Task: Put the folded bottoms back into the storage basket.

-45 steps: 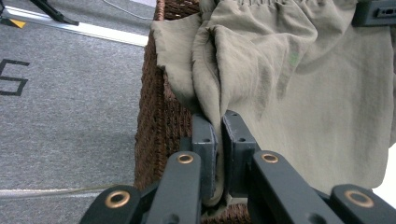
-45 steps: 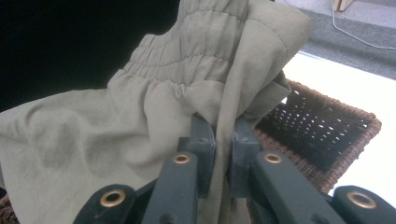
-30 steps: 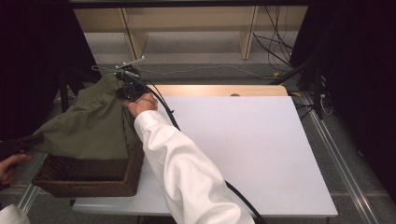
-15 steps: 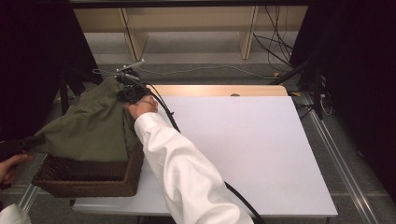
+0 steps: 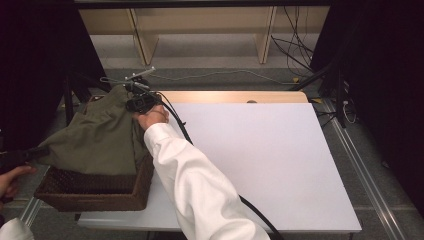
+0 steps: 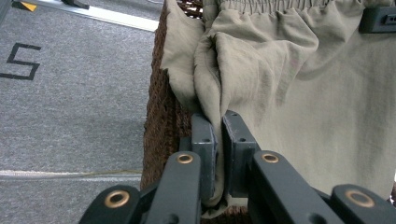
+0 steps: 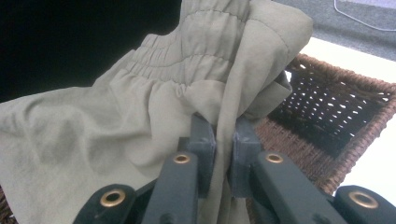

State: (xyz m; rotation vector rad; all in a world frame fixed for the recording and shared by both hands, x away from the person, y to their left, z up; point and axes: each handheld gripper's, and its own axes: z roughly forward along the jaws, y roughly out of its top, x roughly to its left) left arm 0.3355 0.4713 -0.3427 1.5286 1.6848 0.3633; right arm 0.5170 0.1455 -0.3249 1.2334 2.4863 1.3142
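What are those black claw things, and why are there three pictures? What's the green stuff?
A person is working at a white table and holds a grabbing tool in each hand. Each tool has two black fingers that squeeze together like tongs.

One picture comes from a camera up high, looking down. There you see the right tool at the end of the white sleeve, and the person's left hand at the edge.

The other two pictures come from small cameras riding on the tools, so you look along the fingers.

The green stuff is an olive cloth with a stretchy gathered band, maybe shorts. It hangs over a brown woven basket on the table. The left tool pinches one part of the cloth, and the right tool pinches another.
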